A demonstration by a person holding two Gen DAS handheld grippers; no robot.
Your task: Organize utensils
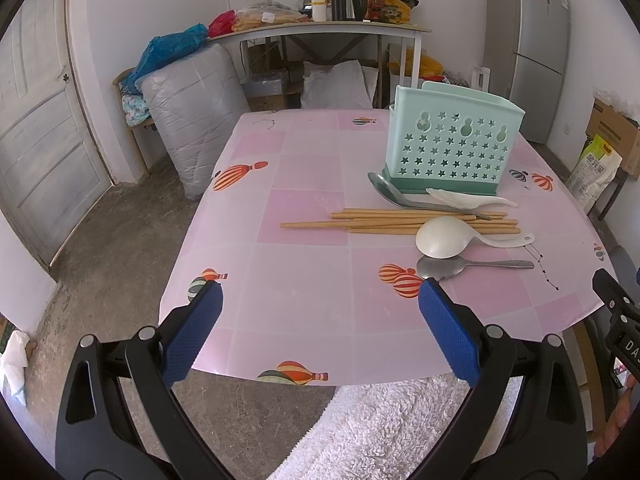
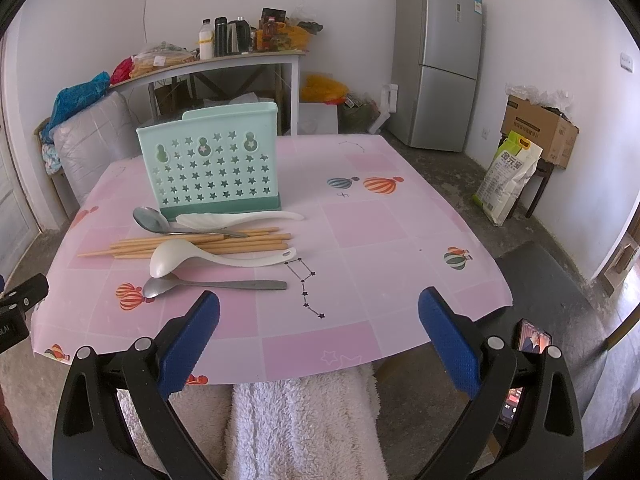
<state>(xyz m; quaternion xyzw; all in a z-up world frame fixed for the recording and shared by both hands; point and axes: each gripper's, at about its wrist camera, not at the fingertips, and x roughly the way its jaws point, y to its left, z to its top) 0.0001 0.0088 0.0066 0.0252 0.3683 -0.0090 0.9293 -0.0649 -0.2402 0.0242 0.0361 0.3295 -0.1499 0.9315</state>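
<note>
A mint-green utensil holder point(image 1: 454, 144) point(image 2: 212, 164) with star holes stands upright on the pink table point(image 1: 304, 264) point(image 2: 372, 232). In front of it lie several wooden chopsticks point(image 1: 392, 222) point(image 2: 192, 245), two white plastic spoons point(image 1: 442, 237) point(image 2: 172, 257) point(image 1: 468, 198) point(image 2: 236, 218) and two metal spoons point(image 1: 444, 267) point(image 2: 180, 284) point(image 1: 390, 193) point(image 2: 154, 219). My left gripper point(image 1: 320, 292) is open and empty over the table's near edge, left of the utensils. My right gripper point(image 2: 318, 300) is open and empty, to the right of the near metal spoon.
A white fluffy cloth point(image 1: 384, 428) point(image 2: 304, 420) lies below the table's front edge. Behind stand a cluttered side table point(image 1: 320, 28) point(image 2: 224, 60), a grey fridge point(image 1: 528, 48) point(image 2: 438, 60), a grey bedding bag point(image 1: 192, 116) and boxes point(image 2: 540, 128). A phone point(image 2: 532, 336) shows at lower right.
</note>
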